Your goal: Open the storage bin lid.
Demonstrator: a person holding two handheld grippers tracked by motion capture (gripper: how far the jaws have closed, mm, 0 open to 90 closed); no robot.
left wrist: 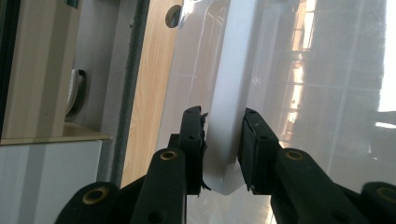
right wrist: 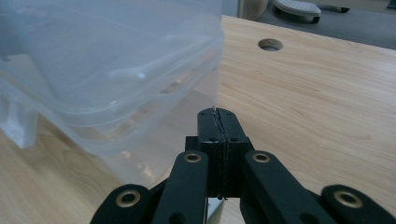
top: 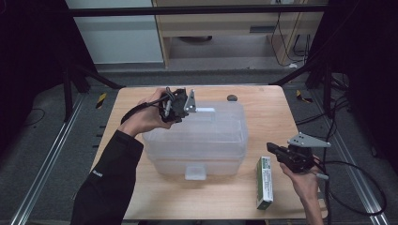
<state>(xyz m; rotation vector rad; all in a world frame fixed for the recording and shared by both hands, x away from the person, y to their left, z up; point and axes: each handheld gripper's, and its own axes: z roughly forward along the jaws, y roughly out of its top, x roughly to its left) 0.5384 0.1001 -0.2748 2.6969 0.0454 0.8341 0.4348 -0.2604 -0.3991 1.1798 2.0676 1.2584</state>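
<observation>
Clear box (top: 197, 138), contents indistinct

The box (top: 197, 140) is clear plastic with a lid on, sitting flat at the table's centre, a white latch (top: 195, 172) at its 6 o'clock edge. Another white latch (left wrist: 229, 135) at its 12 o'clock edge sits between gripper pads, sticking out from the lid.

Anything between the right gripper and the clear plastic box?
In the high view, a green-and-white carton lies on the table between the right gripper and the clear plastic box.
</observation>
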